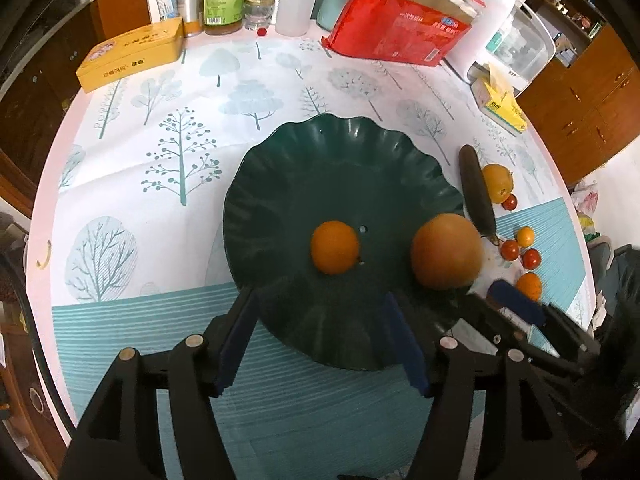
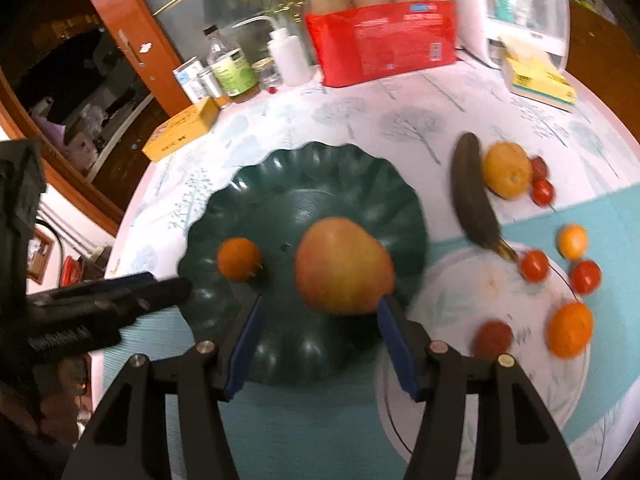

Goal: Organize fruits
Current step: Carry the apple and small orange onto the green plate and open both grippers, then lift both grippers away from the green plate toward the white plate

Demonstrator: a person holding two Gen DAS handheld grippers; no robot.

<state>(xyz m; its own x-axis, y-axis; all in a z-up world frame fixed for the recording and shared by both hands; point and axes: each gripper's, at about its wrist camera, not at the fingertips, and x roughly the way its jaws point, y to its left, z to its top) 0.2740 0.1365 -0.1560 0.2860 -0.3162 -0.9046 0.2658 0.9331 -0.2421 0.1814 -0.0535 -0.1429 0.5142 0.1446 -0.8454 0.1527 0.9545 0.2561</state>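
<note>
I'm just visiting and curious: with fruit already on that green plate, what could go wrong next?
The big apple sits near the green plate's edge, right by the open right tongs, so a nudge might roll it off. The small orange could roll too. The dark banana looks overripe and may squash.

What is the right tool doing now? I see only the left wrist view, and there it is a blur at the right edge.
Observer: The right tool is open. The big fruit on the green plate lies just ahead of its fingers and is not gripped.
Operator: Is any fruit hidden from me behind that tool?
Observer: Yes. A blurred red fruit lies on the table, left of the small orange.
Operator: I count one tomato by the yellow fruit.
Observer: There are two. A second tomato sits just behind the first tomato, beside the yellow fruit.
</note>
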